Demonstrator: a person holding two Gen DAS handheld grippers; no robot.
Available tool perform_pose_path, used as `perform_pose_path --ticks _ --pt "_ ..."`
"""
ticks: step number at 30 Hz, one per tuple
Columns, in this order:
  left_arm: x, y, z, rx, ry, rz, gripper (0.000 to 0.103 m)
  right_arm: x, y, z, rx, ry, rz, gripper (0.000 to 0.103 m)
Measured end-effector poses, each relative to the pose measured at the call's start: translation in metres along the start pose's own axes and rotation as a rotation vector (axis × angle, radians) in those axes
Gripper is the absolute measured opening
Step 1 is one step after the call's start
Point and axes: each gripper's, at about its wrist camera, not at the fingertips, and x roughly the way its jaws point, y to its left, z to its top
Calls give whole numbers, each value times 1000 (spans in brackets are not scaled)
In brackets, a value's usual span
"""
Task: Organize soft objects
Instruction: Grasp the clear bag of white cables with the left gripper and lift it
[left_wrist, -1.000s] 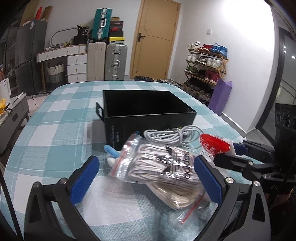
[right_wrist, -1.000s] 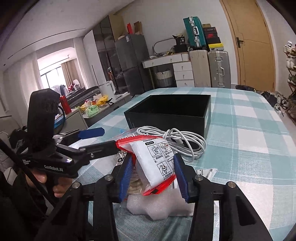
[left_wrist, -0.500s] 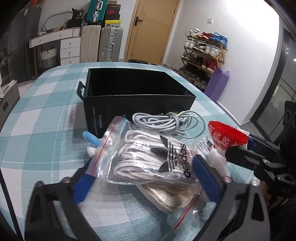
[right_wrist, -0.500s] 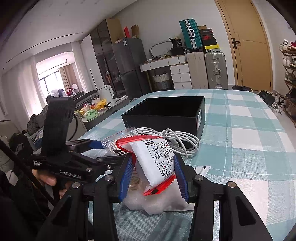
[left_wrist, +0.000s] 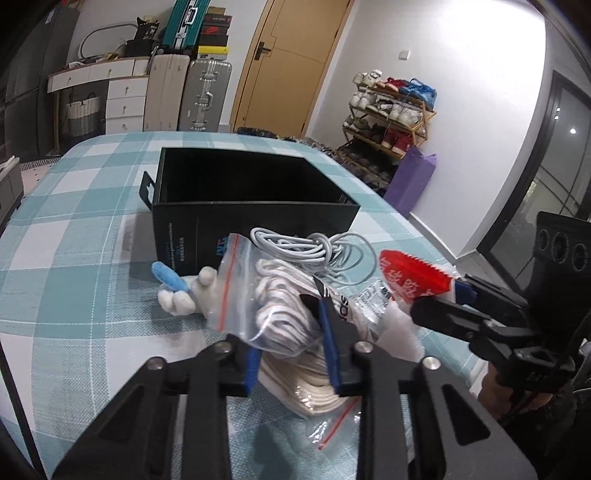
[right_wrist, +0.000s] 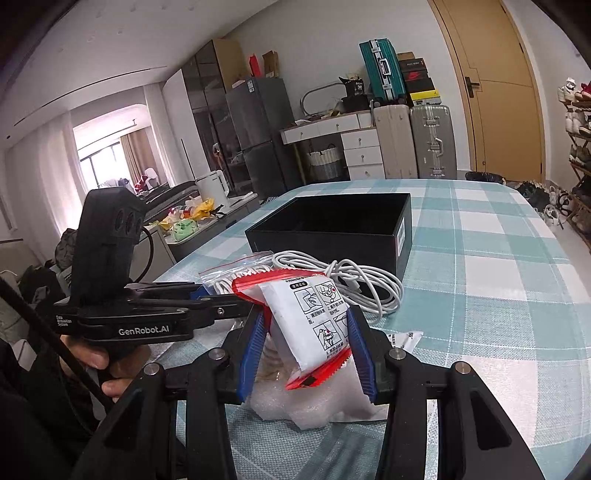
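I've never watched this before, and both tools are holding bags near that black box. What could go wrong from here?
The left gripper has just closed on the zip bag of white laces, which lies on a second bag; lifting might drag that along. The slippery red-and-white packet could slide from the right gripper. The white cable lies before the black box and might snag.

Suitcases (left_wrist: 207, 98) beside door (left_wrist: 284, 66) (shoe rack (left_wrist: 388, 118) right).
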Motion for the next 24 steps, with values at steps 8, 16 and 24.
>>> perform_pose_path --ticks 8,16,24 --pt "-19 -4 3 9 -55 -11 13 -5 6 4 -10 -22 -5 44" --pt "-40 -1 11 12 -114 20 12 -13 10 13 -30 -39 -34 44" --pt "-52 -2 27 35 -166 57 12 -17 13 30 -43 -59 -61 44"
